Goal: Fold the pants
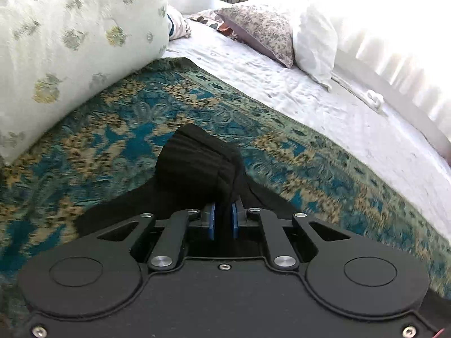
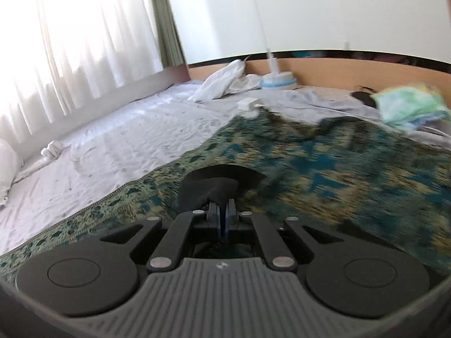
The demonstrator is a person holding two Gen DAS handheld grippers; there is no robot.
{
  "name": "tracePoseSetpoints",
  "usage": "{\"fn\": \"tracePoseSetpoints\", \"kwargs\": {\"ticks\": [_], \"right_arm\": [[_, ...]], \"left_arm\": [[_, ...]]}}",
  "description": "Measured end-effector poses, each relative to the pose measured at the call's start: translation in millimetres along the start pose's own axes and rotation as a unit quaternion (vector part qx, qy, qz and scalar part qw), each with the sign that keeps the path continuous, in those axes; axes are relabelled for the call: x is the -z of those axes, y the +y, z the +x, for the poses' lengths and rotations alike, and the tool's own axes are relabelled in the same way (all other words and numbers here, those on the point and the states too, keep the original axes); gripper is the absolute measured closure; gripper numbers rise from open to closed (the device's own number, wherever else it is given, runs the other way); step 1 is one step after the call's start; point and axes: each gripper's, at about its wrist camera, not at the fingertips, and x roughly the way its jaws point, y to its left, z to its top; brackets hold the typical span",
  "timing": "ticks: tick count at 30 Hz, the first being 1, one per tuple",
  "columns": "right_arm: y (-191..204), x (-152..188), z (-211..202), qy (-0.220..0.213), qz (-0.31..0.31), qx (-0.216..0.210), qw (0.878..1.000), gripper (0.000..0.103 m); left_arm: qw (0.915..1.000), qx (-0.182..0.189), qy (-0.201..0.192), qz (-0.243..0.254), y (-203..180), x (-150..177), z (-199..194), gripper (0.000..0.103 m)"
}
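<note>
The black pants (image 1: 197,166) lie on a teal and gold patterned blanket (image 1: 118,129) on the bed. My left gripper (image 1: 223,211) is shut on a bunched, ribbed part of the pants, which bulges out ahead of the blue pads (image 1: 212,219). My right gripper (image 2: 224,211) is shut on another black fold of the pants (image 2: 214,186), lifted just above the blanket (image 2: 338,174). The rest of the pants is hidden beneath both gripper bodies.
A large flowered pillow (image 1: 70,42) presses on the blanket at left. Patterned and white pillows (image 1: 262,28) lie on the white sheet (image 1: 324,107) by the curtain. In the right wrist view, white cloth (image 2: 222,81), a round blue-white device (image 2: 277,80), a charger (image 2: 248,104) and green cloth (image 2: 408,107) lie near the wooden board.
</note>
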Motion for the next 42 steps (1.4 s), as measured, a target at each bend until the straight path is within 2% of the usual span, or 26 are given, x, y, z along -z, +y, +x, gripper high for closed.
{"fn": "tracePoseSetpoints", "kwargs": {"ticks": [4,7,15,21,27,33,36,42], "right_arm": [[-45,32,-30,0.031,0.023,0.007,0.999,0.100],[-64,58,-44,0.048,0.017,0.030,0.998,0.100],[-108,87,-93,0.038,0.022,0.051,0.998,0.100],[-123,105,-91,0.044,0.017,0.083,0.995,0.100],[-118,108,-92,0.025,-0.020,0.098,0.995,0.099],[-132,104,-92,0.018,-0.008,0.107,0.994,0.096],[-140,102,-93,0.009,-0.010,0.131,0.991,0.095],[-188,87,-95,0.010,0.059,0.181,0.982,0.087]], "left_arm": [[0.9997,-0.006,0.014,0.017,23,20,-9,0.092],[0.9993,-0.015,0.029,0.018,39,35,-9,0.092],[0.9989,-0.009,0.033,0.033,61,53,-17,0.092],[0.9969,-0.021,0.031,0.069,56,60,-8,0.088],[0.9941,-0.031,0.025,0.101,51,69,-7,0.080],[0.9929,-0.038,0.028,0.109,47,71,-2,0.076],[0.9917,-0.044,0.026,0.118,45,73,-1,0.074],[0.9907,-0.056,0.016,0.123,44,75,-1,0.061]]}}
